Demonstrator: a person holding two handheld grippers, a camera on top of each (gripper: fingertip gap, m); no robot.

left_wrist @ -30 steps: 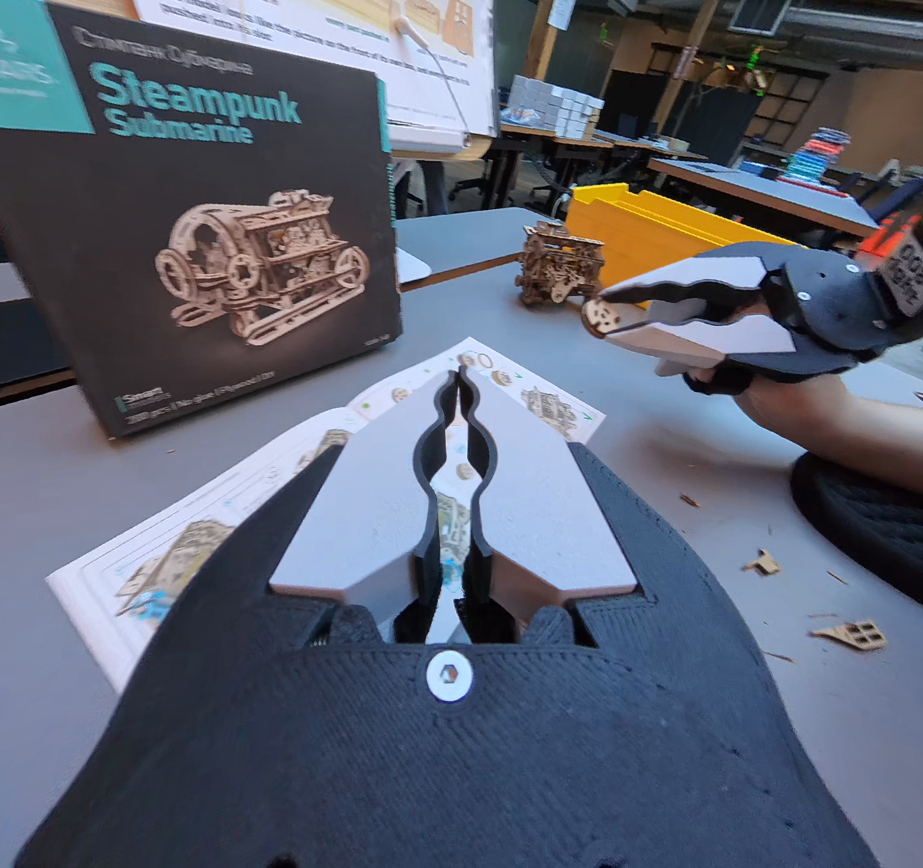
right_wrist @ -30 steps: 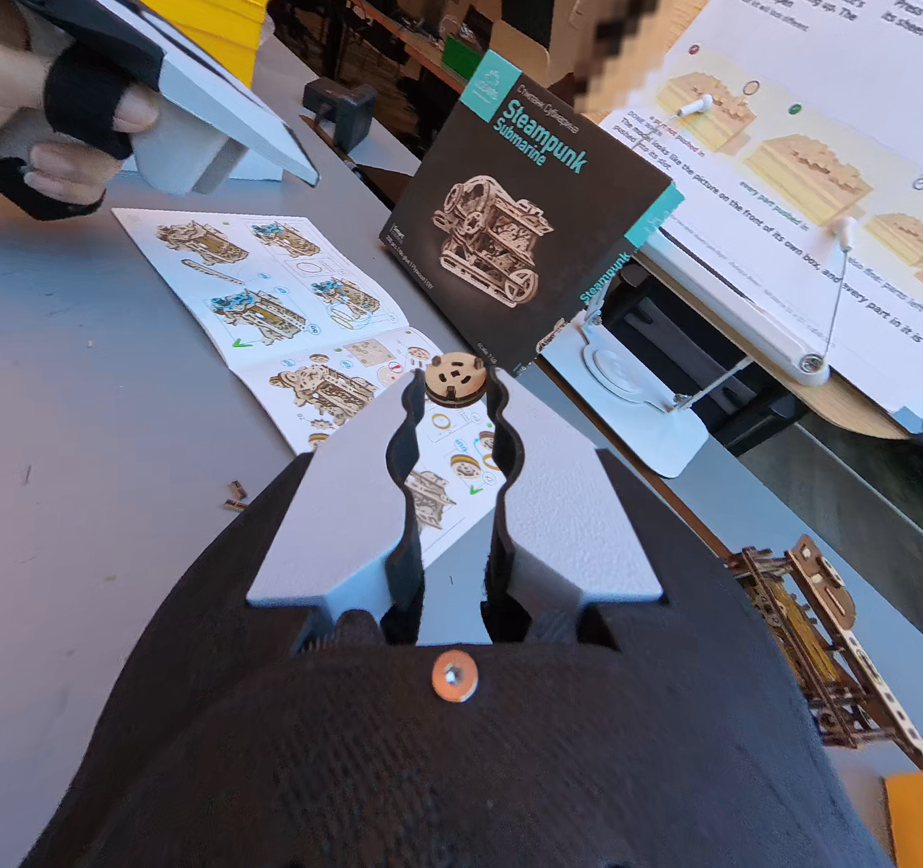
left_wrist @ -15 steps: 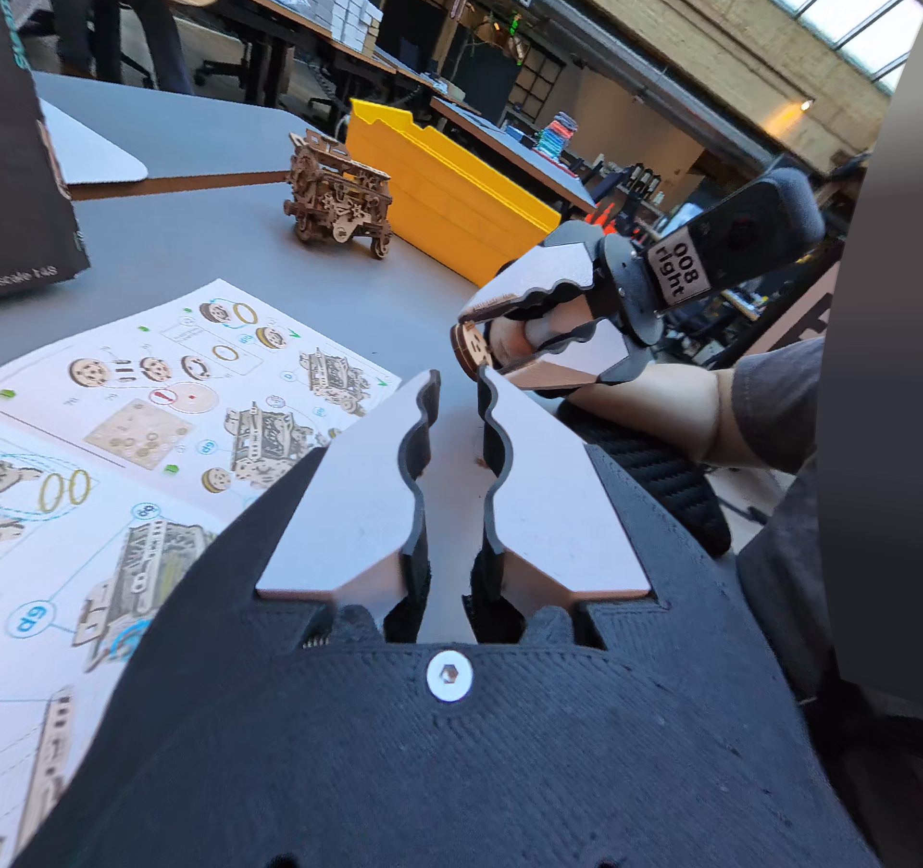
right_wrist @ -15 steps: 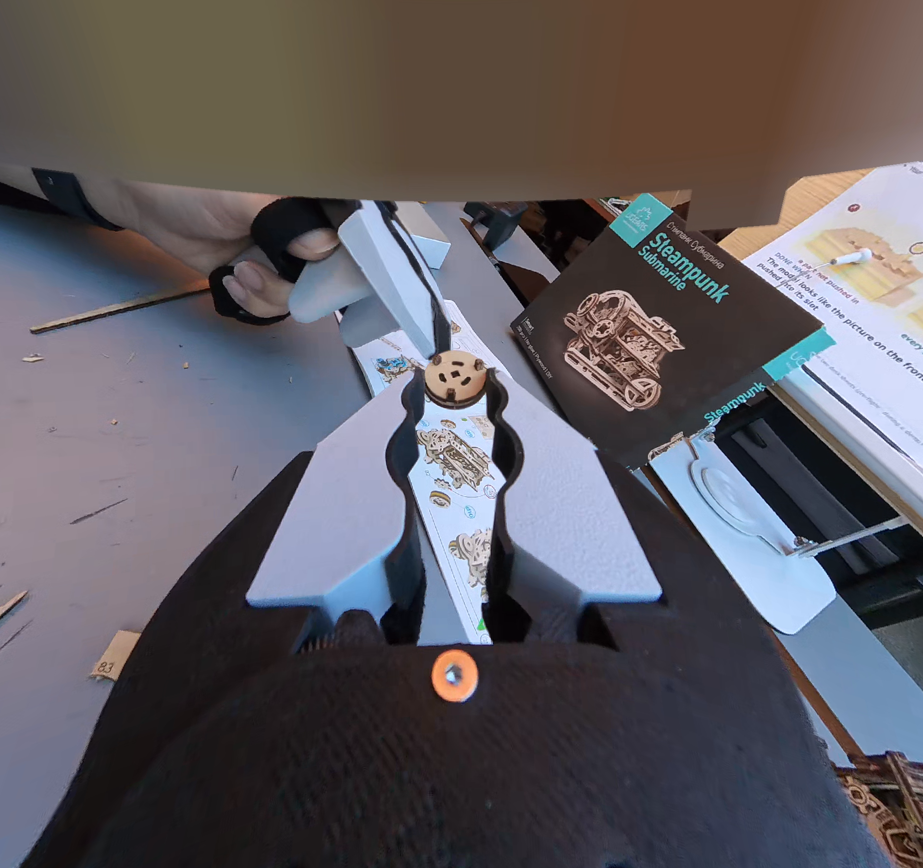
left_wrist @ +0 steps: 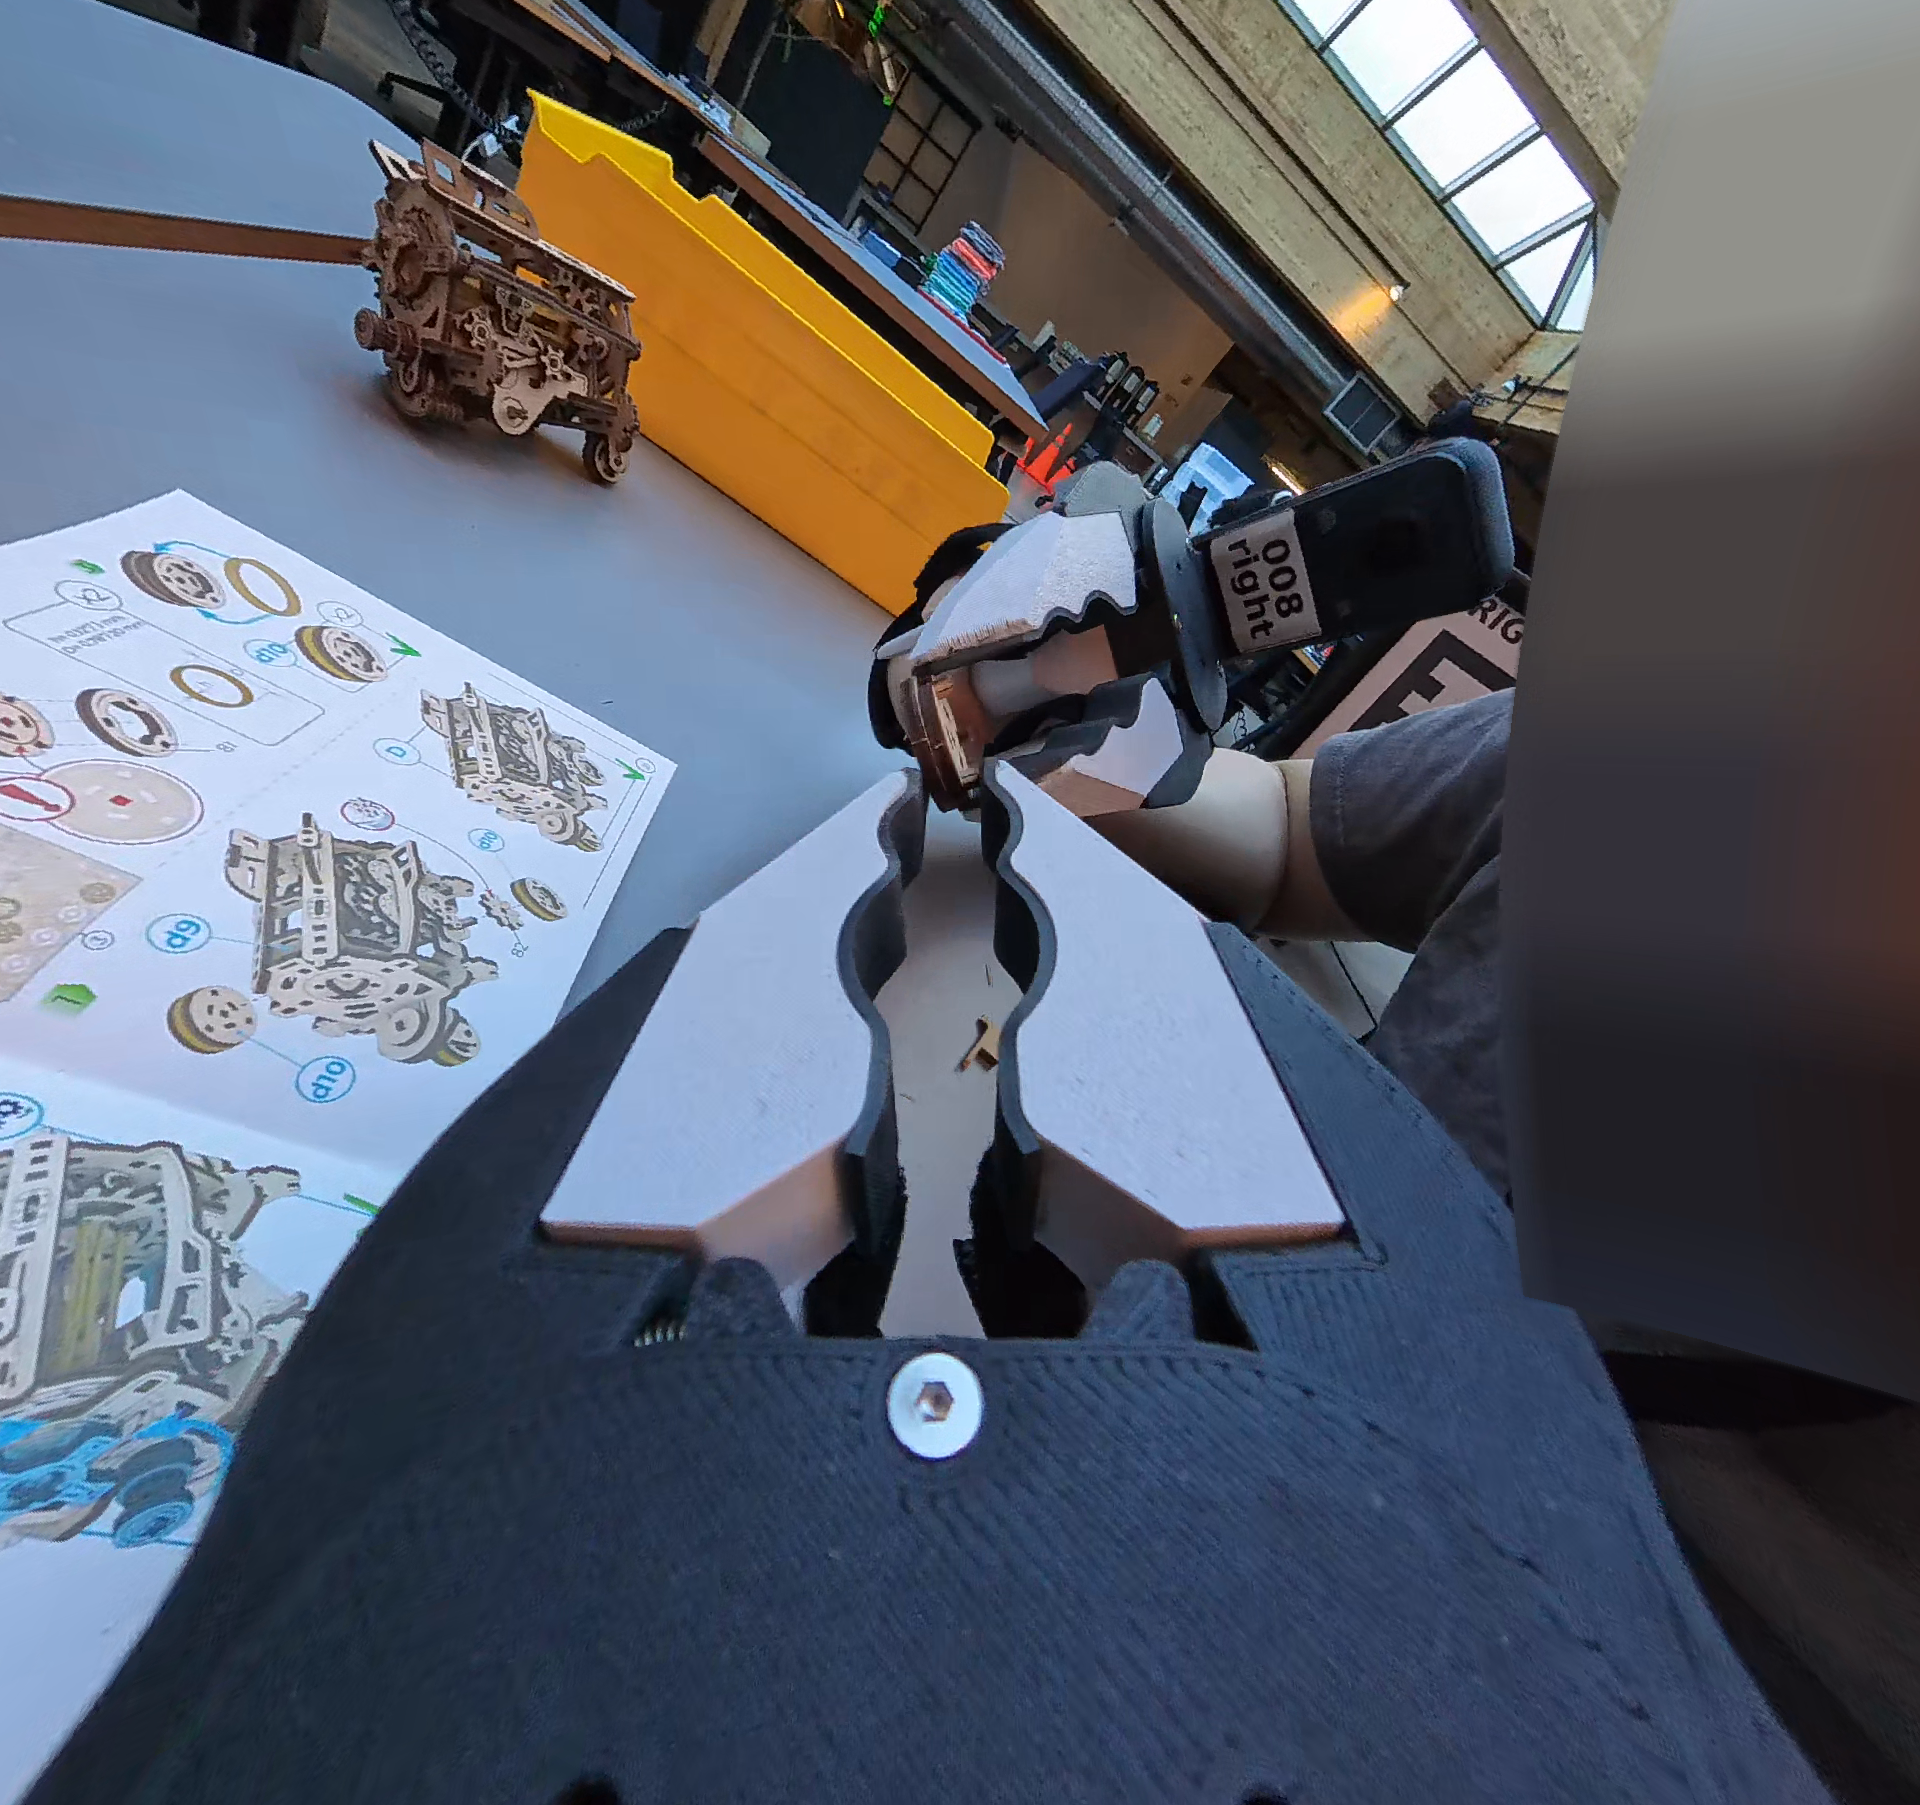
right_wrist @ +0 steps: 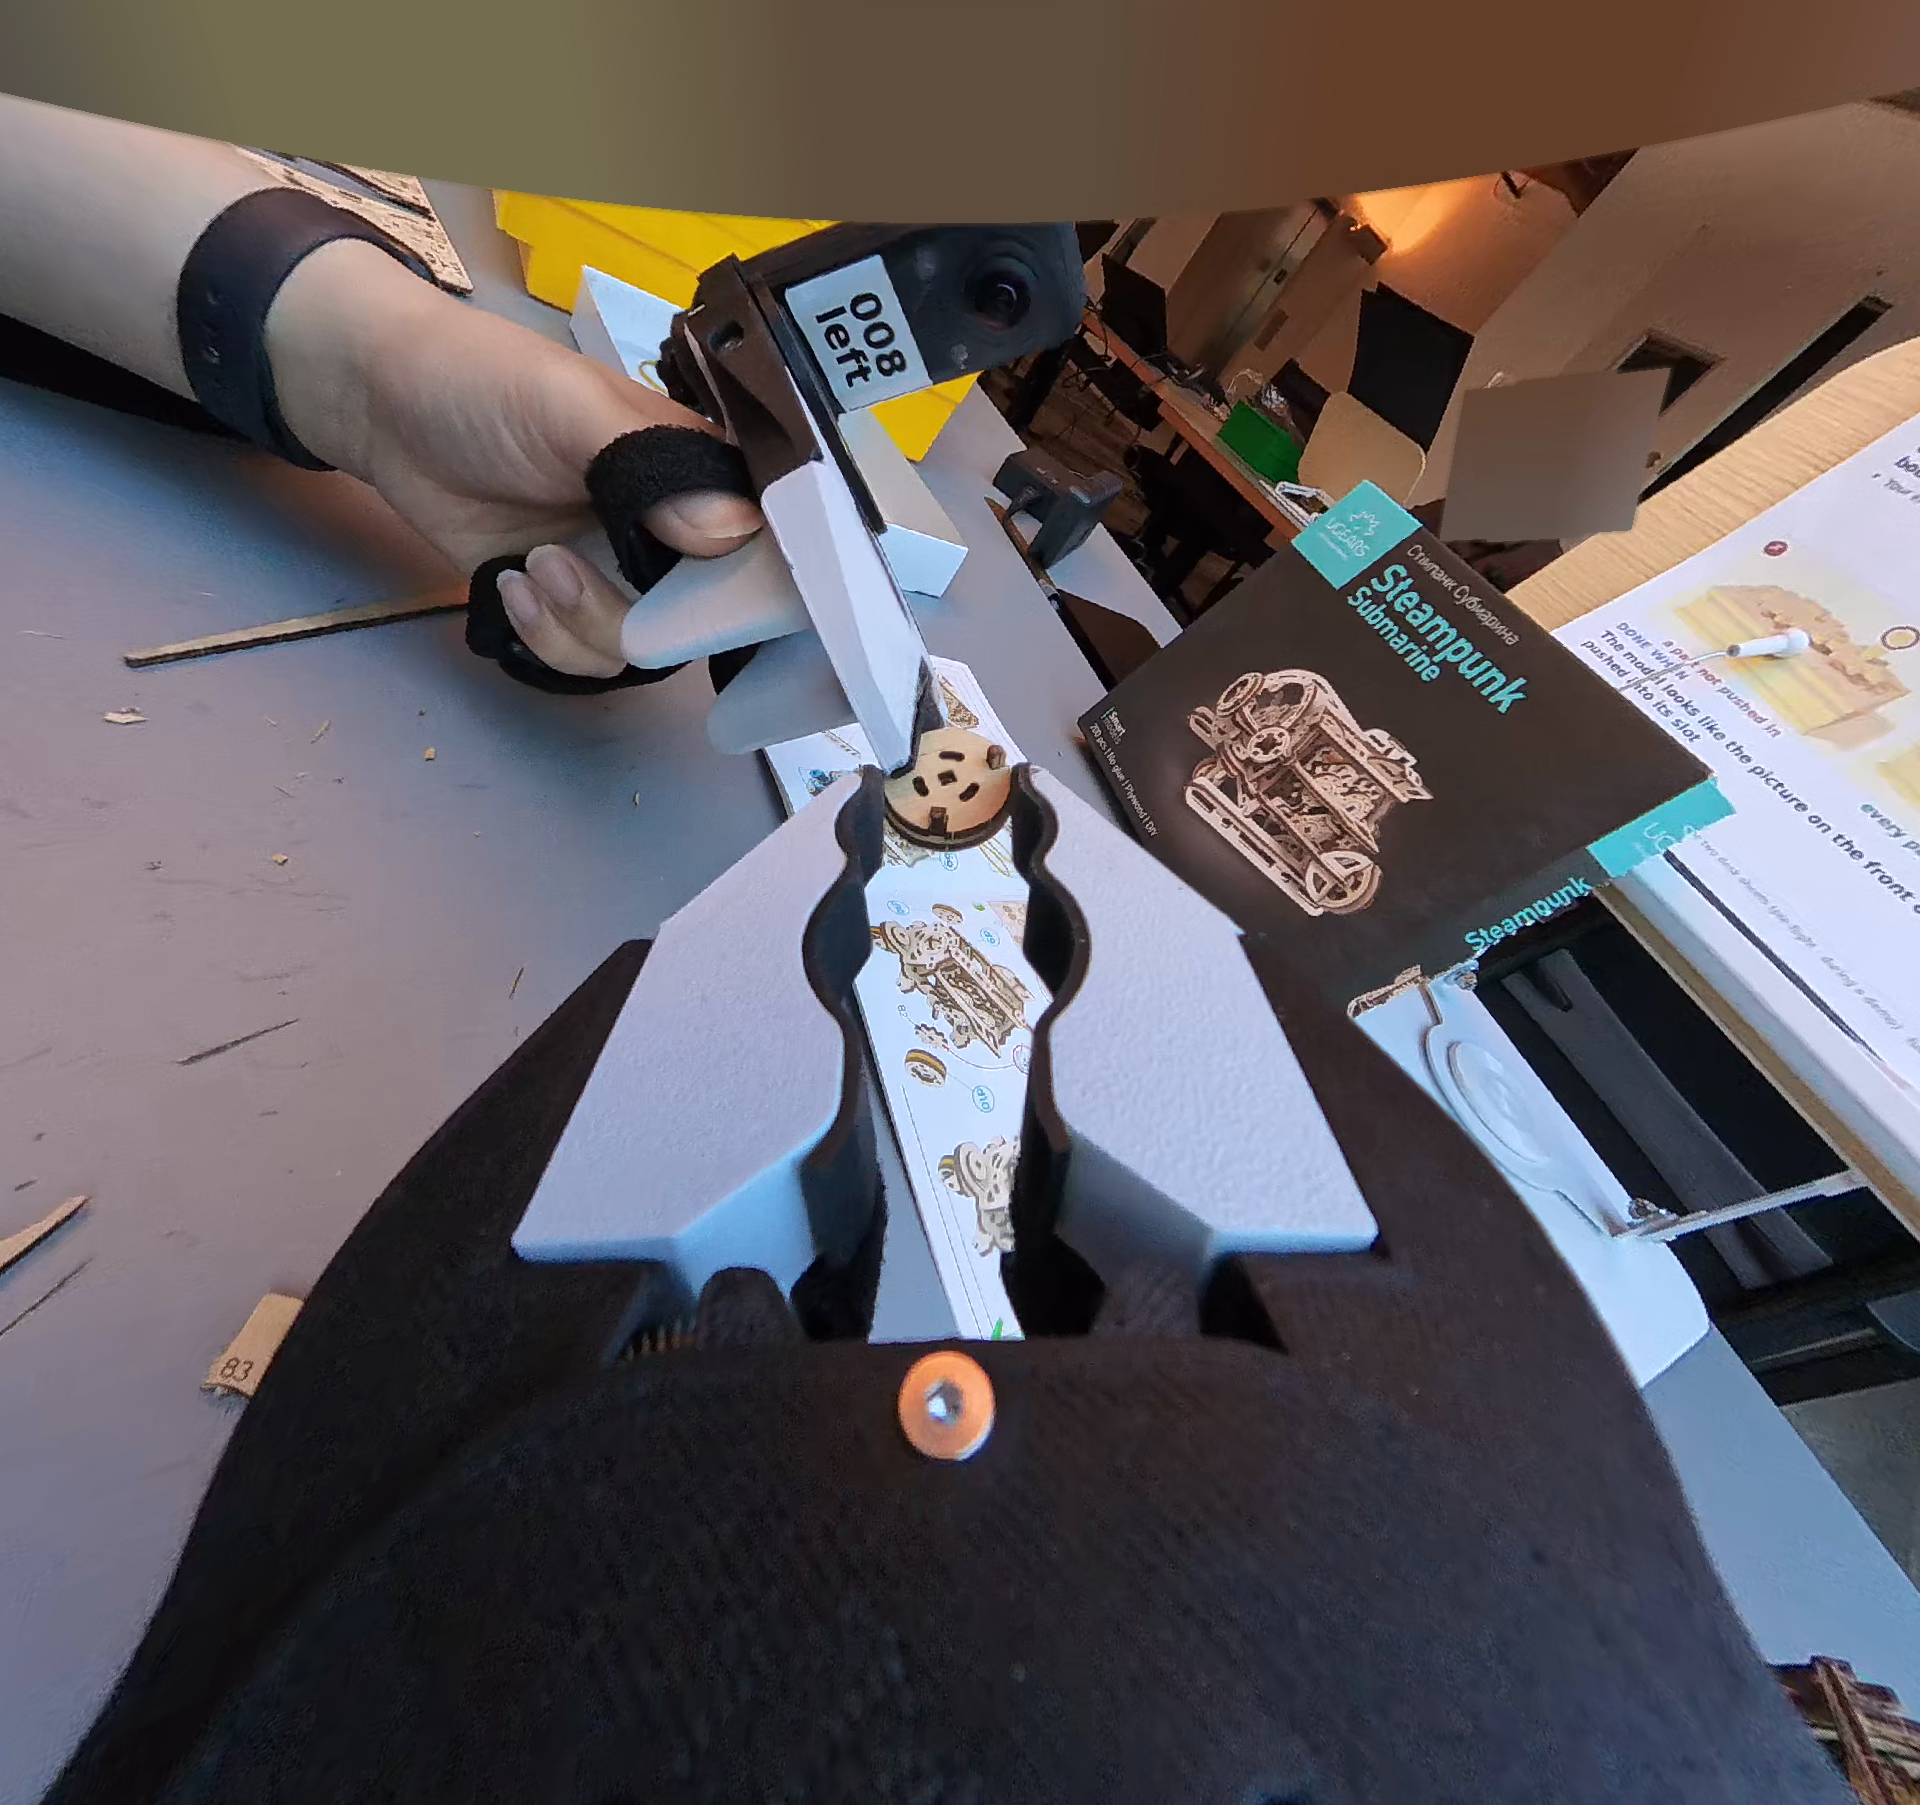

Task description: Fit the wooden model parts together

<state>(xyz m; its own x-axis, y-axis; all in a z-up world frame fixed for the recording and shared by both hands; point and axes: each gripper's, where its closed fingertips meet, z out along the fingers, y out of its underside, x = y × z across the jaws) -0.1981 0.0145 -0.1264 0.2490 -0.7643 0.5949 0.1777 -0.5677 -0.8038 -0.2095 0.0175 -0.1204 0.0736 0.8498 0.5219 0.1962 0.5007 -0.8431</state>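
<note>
Grey table below; at centre frame the right gripper pinches a wooden disc. Left gripper, slightly spread, meets its rim; it should close squarely, gently.

Two tongs, the left tongs and the right tongs, one round wooden disc, one assembled wooden model, one open instruction booklet, one dark product box, one yellow bin, and one grey table.
</note>
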